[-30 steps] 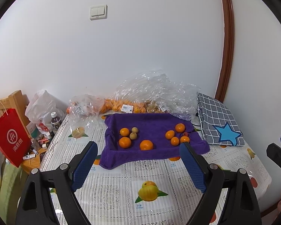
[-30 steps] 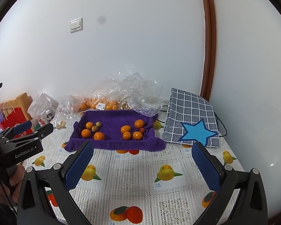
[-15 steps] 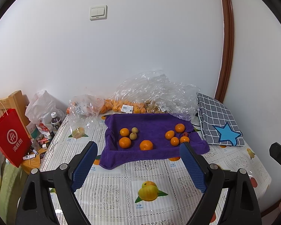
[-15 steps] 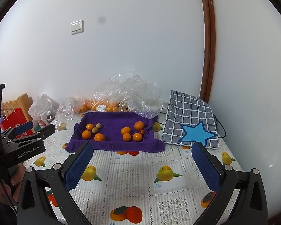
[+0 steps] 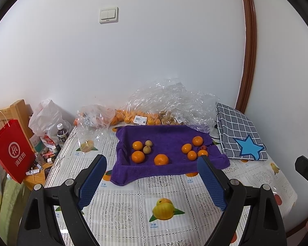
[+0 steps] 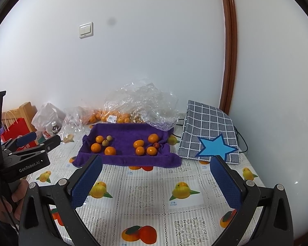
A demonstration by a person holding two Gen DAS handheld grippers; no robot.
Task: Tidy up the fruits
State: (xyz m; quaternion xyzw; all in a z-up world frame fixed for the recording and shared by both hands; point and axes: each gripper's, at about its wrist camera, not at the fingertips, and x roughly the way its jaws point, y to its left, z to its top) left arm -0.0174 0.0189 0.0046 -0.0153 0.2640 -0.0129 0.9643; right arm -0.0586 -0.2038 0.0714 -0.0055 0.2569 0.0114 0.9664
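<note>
Both tools, left tool point(image 5: 152, 181) and right tool point(image 6: 156, 181), spread empty, face small orange mandarins point(image 5: 161, 159) on the purple towel-lined tray point(image 5: 166, 168) farther ahead, left tool nearer.

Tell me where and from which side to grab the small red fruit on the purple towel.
Grip the small red fruit across its round middle, coming from above with the right gripper, jaws set front to back. Oranges crowd it closely left and front, and the purple towel rises in a fold on its right, so a level approach would likely bump them. It is tiny, so narrow the wide-open jaws first.
</note>
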